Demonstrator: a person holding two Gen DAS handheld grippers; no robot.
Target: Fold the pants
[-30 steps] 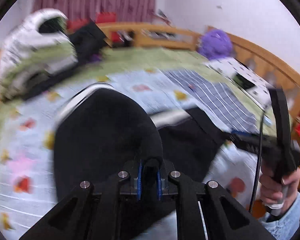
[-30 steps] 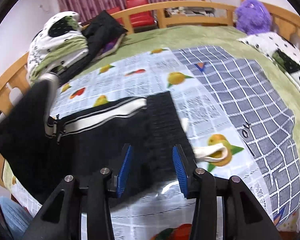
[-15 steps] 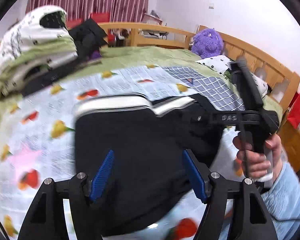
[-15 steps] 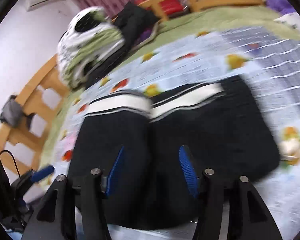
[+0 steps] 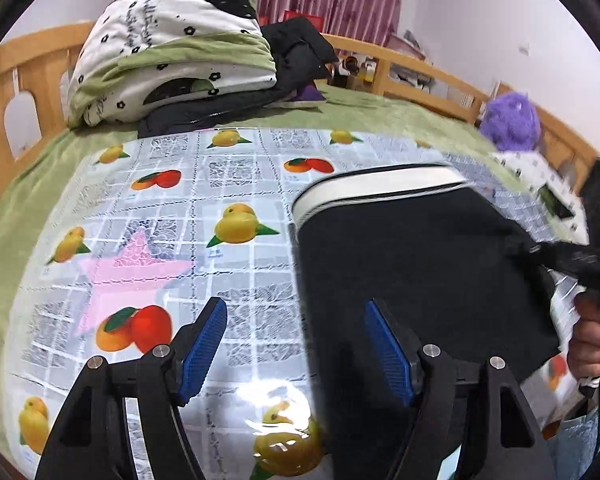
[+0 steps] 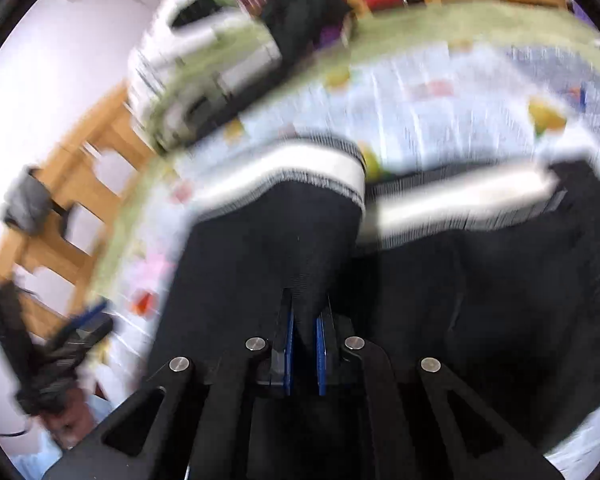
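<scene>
My right gripper (image 6: pixel 303 344) pinches the soft, limp black fabric pants (image 6: pixel 440 280), probably one layer; left gripper (image 5: pixel 296 344) gapes empty; grab hems.

Left gripper (image 5: pixel 296 344): was clamped on the black pants (image 5: pixel 412 264) a second ago; its jaws now stand apart with nothing between them, over the fruit-print sheet (image 5: pixel 172 216) just left of the pants. Right gripper (image 6: pixel 303 344): was spread above the pants, now pinched on a raised fold of them. Pants went from bunched to folded flat.
</scene>
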